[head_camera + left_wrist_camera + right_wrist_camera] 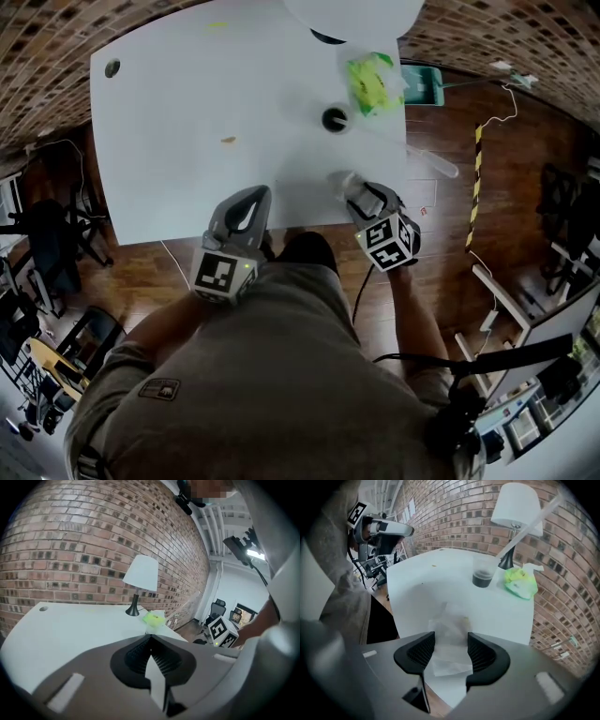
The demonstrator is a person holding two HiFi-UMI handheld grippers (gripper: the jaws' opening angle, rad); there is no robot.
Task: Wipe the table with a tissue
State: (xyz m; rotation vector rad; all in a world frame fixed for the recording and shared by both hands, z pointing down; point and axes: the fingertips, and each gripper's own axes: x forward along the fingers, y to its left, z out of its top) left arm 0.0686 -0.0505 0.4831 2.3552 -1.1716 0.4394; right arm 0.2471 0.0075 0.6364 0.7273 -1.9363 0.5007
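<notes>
At the lower middle of the head view, the left gripper [256, 195] sits at the near edge of the white table [187, 94], its jaws pressed together on nothing. To its right, the right gripper [451, 644] points down with jaws wide apart. The tissue [449, 657] lies flat on the table edge between them, ungripped, and a cup [335, 119] stands further up the frame.

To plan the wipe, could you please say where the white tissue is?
In the right gripper view the crumpled white tissue lies on the white table at its near edge, between the open right gripper's jaws.
</notes>
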